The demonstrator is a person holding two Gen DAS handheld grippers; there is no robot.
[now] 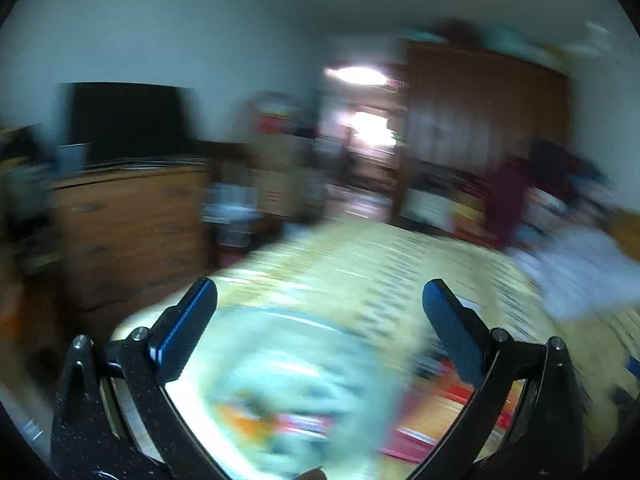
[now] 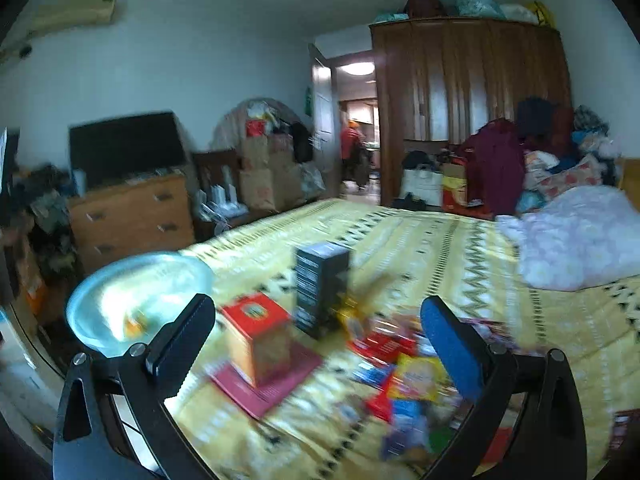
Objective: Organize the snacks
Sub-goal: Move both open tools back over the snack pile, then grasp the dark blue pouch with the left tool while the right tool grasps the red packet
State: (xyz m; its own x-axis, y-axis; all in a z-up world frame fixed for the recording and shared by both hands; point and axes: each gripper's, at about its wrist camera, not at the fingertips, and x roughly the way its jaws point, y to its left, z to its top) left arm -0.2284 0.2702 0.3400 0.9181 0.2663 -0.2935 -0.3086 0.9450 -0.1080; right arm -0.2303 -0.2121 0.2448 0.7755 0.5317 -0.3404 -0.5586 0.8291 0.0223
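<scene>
My left gripper (image 1: 320,312) and right gripper (image 2: 318,328) both gape wide, holding nothing. Under the left sits a pale blue translucent bowl (image 1: 296,380); ahead of the right, colourful snack packets (image 2: 408,384), a red box (image 2: 258,340) and a dark box (image 2: 322,292) lie on the yellow patterned bed (image 2: 440,240).

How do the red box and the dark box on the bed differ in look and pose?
The red box is red-topped with orange sides; the dark box is near black with pale lines of print. The red box is squat and sits on a flat maroon booklet; the dark box stands taller, further back. Both rest upright on the yellow bedspread, untouched by the open right gripper.
</scene>
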